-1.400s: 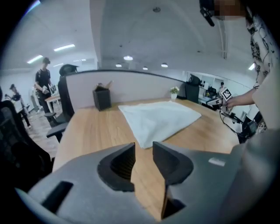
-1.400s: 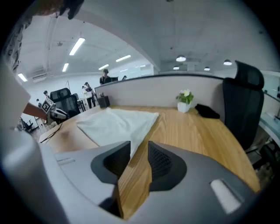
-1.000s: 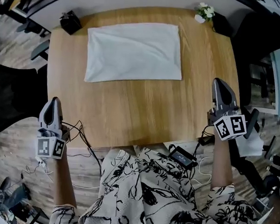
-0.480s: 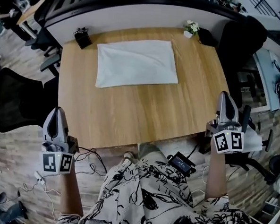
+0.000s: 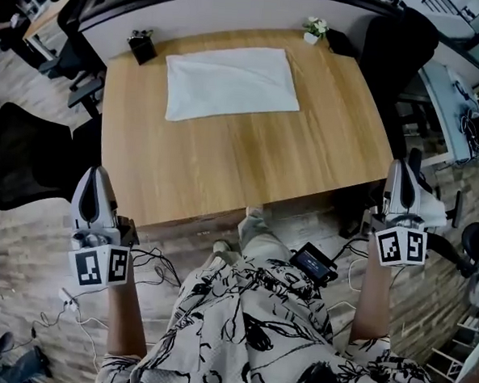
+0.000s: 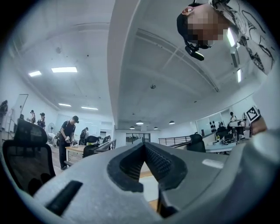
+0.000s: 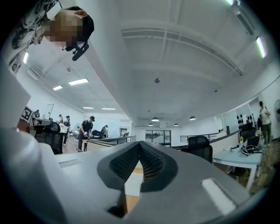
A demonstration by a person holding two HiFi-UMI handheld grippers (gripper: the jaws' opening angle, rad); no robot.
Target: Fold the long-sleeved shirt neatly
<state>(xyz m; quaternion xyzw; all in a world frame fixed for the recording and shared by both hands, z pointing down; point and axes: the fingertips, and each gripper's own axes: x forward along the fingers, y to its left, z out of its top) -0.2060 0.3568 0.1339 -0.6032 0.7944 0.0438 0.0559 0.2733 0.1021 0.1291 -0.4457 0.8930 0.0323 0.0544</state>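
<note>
The shirt lies folded into a flat white rectangle at the far side of the wooden table. Neither gripper is near it. My left gripper is held off the table's near left corner, over the floor, shut and empty. My right gripper is held off the table's right edge, also shut with nothing in it. In the left gripper view the left gripper has its jaws meeting at the tips, pointing roughly level across the room. The right gripper in its own view is closed the same way.
A black box stands at the table's far left corner and a small flower pot at the far right. Black chairs flank the table. A power brick and cables lie on the floor by my feet. People work at desks in the distance.
Both grippers have drawn back off the table and out to the sides, rising. The view has shifted so the table sits further away. The shirt has not moved.
</note>
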